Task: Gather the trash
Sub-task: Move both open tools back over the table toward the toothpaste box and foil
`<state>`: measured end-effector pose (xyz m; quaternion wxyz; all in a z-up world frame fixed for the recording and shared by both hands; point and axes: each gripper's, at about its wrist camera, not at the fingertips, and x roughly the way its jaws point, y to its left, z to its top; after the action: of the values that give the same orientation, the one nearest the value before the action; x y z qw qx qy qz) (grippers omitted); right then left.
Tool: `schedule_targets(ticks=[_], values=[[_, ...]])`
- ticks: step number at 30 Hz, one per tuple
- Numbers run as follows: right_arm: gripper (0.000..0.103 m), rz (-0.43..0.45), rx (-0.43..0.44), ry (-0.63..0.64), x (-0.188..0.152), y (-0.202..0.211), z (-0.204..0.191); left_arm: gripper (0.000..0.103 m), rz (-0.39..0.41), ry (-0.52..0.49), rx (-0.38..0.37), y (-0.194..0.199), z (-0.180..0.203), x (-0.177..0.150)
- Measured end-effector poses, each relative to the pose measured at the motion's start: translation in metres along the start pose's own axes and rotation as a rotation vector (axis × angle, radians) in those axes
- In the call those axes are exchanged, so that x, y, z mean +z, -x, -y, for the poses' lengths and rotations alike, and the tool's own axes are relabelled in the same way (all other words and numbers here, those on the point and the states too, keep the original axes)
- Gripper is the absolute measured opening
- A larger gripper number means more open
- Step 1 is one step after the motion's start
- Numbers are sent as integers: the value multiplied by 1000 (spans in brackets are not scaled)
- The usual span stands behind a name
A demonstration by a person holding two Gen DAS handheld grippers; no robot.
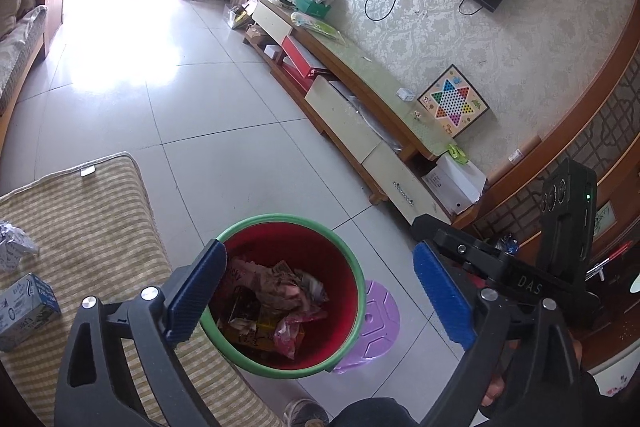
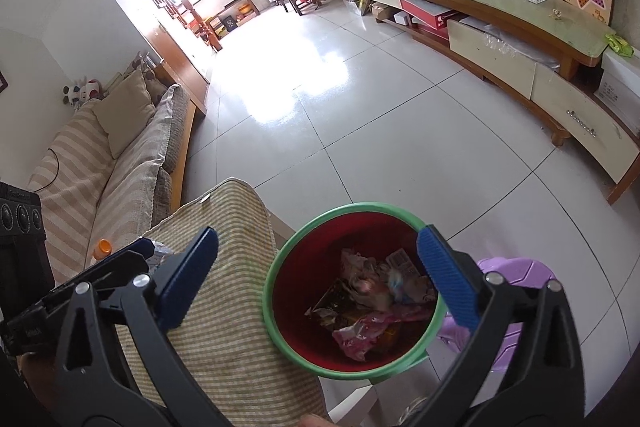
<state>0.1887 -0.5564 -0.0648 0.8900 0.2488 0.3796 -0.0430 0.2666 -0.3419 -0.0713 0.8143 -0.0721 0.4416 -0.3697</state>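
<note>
Round red bin (image 1: 288, 291) with a green rim, standing on pale glossy floor tiles (image 1: 208, 115) just beside a table under a striped woven cloth (image 1: 88, 227). Inside the bin: crumpled wrappers (image 1: 276, 283), pink and white, some yellow packaging beneath, filling only the bottom. Behind the bin, touching or nearly so, a lilac plastic stool (image 1: 376, 323) with a moulded top. On the cloth, near its left edge, a small printed carton (image 1: 24, 307) and a crumpled ball of paper (image 1: 12, 243).

Left gripper (image 1: 320, 295) tilted down over the bin, ribbed blue pads spread wide, nothing between them. Right gripper (image 2: 320, 279) likewise angled down above the bin, jaws wide apart and empty. Black jointed plastic frames behind both sets of pads.
</note>
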Motion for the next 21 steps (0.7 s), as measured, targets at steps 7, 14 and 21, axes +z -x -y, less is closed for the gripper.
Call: schedule_targets(ticks=[7,14,21], values=[[98,23,-8,-3,5,10,-7,95,8,-2,24,11,-4,-1],[98,34,3,12,3,14,-25,95,20,-2,67,34,-20,-9],[98,7,30,59,-7,3,-68,95,40,42,134,71,-59,-22]])
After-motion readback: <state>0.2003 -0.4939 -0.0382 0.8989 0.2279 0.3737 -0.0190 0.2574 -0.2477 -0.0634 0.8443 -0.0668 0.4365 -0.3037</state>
